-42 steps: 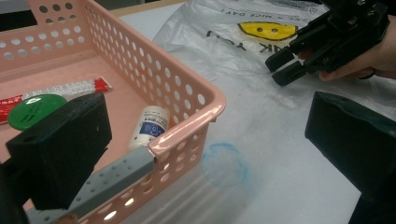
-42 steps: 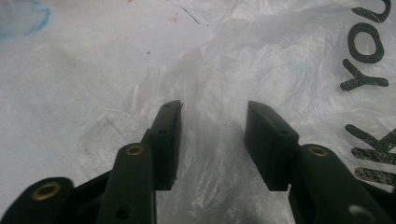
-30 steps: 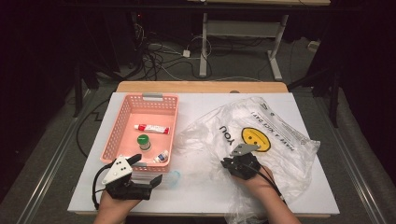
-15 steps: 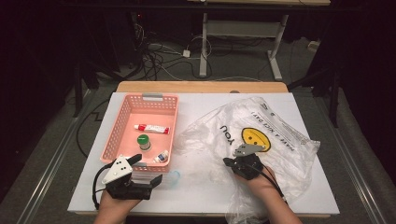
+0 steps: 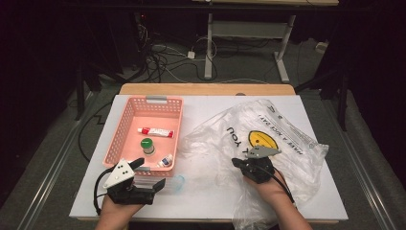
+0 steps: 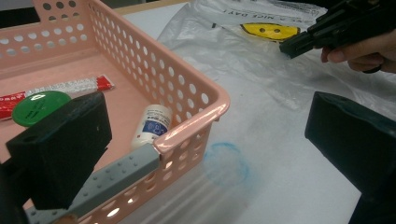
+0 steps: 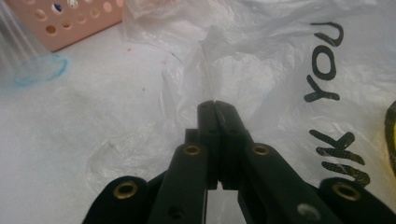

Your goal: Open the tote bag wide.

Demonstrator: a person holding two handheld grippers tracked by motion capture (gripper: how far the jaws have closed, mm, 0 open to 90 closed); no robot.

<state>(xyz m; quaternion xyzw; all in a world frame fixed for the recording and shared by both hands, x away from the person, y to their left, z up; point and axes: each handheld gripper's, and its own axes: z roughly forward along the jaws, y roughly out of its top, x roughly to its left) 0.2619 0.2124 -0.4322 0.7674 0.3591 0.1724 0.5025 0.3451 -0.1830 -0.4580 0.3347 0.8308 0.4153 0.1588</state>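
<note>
Right gripper view showed the right gripper (image 7: 215, 105) with its jaws pressed together at the centre of the frame, clenched on a thin raised fold of the plastic bag (image 7: 261, 70). The pinch probably served to lift one layer of film and start opening the bag. In the high view, the bag (image 5: 287, 143) lay spread over the right half of the table (image 5: 206, 103), with the right gripper (image 5: 238, 163) at its near left edge.

The bag was clear and heavily crumpled. It carried black lettering and a yellow smiley face (image 5: 261, 140), both upside down from the person's side.

Left gripper view showed the left gripper (image 6: 205, 140) released, its jaws wide apart and straddling the near corner of the pink basket (image 6: 196, 88). One jaw stood inside the basket and the other outside over the table, nothing between them being pressed. This placement likely kept the gripper ready beside the basket's contents: a toothpaste tube (image 6: 56, 91), a green-capped jar (image 6: 39, 107) and a small white bottle (image 6: 152, 123). In the lower centre of that frame, a clear cup (image 6: 226, 161) with a blue rim lay on its side just beside the basket.
</note>
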